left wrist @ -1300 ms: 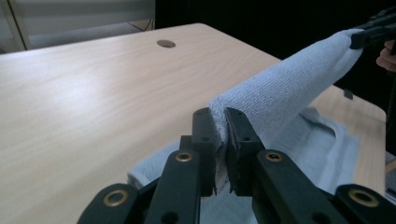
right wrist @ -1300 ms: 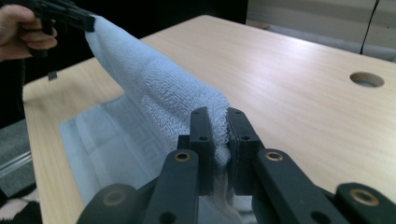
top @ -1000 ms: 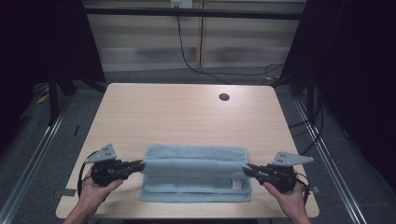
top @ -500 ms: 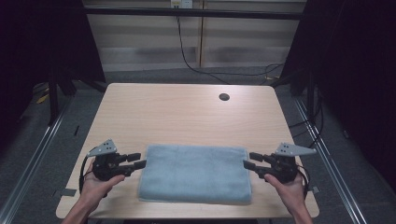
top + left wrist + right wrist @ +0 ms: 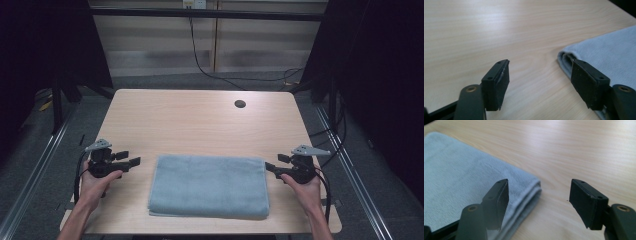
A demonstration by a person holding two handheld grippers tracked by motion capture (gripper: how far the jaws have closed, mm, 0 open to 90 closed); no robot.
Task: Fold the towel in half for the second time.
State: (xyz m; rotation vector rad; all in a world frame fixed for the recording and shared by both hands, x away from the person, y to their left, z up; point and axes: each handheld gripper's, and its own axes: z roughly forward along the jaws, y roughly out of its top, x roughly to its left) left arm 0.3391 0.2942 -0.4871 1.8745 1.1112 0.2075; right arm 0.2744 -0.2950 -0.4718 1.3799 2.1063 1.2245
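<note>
Now your folded towel (image 5: pixel 209 186) lies flat on the counter (image 5: pixel 200 120), in the lower middle of the high view, its layered edges showing at both short ends. Your left tongs (image 5: pixel 129 160) sit at the lower left of that view, just off the towel's left end and apart from it. Their jaws have just been opening and now stand spread, with bare wood between them. In the left gripper view the towel's (image 5: pixel 604 50) folded corner lies at the right, partly behind the right-hand jaw.

Your right tongs (image 5: pixel 274 164) sit at the lower right of the high view, close to the towel's right end. Their jaws have just been opening too and are spread wide, pinching nothing. In the right gripper view the towel (image 5: pixel 464 182) fills the left side, its stacked edge running down between the jaws toward the left one, while the right-hand jaw hangs over plain wood.

A small dark round hole (image 5: pixel 240 104) sits in the counter's far right part, well apart from the towel.
</note>
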